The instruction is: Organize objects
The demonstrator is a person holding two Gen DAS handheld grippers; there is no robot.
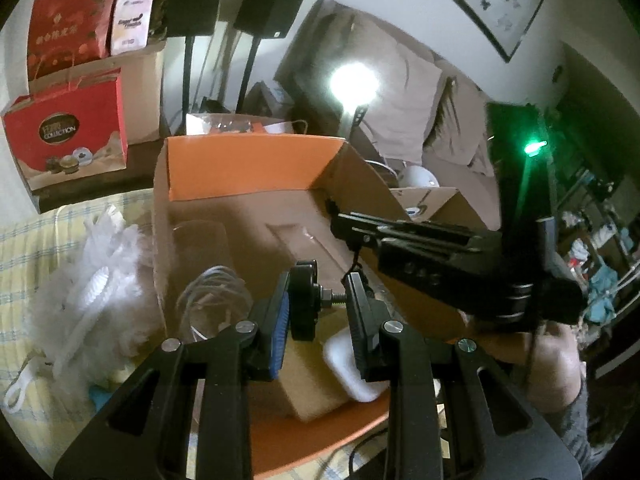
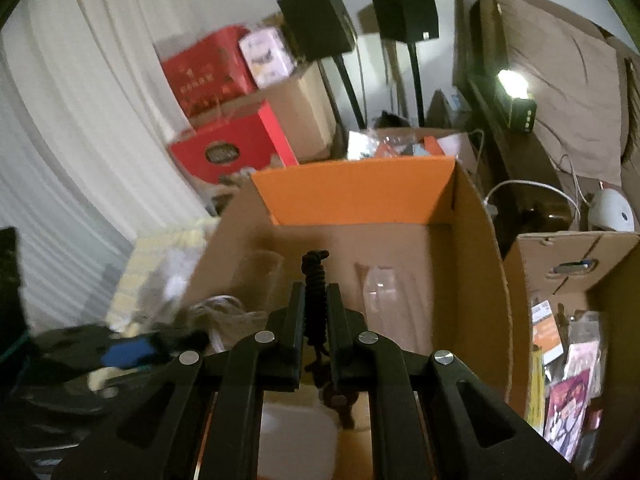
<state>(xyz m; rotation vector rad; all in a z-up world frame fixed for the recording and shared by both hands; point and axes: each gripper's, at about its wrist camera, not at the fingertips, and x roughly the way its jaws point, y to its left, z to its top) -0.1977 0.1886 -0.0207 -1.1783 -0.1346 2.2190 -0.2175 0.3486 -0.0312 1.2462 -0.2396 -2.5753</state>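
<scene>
1. one open cardboard box [image 1: 240, 216], brown inside with an orange flap, lies on a bed with a yellow checked cover [image 1: 48, 240]; both of my tongs hover over it.
2. my left tongs [image 1: 320, 312] grip one black round-knobbed clamp part with a threaded screw [image 1: 308, 300]; one finger carries a blue ribbed pad.
3. my right tongs [image 2: 316, 316] are closed on one black knotted cord [image 2: 316, 280], which stands up between the fingers and hangs below them.
4. inside the box: one coil of white cable [image 1: 216, 300], one white rounded block [image 1: 352, 364], one brown rectangular block [image 1: 312, 380].
5. beside the box on the bed: one fluffy white bundle [image 1: 92, 300].
6. background: two red gift boxes [image 1: 68, 144], two black speakers on stands [image 1: 196, 0].
</scene>
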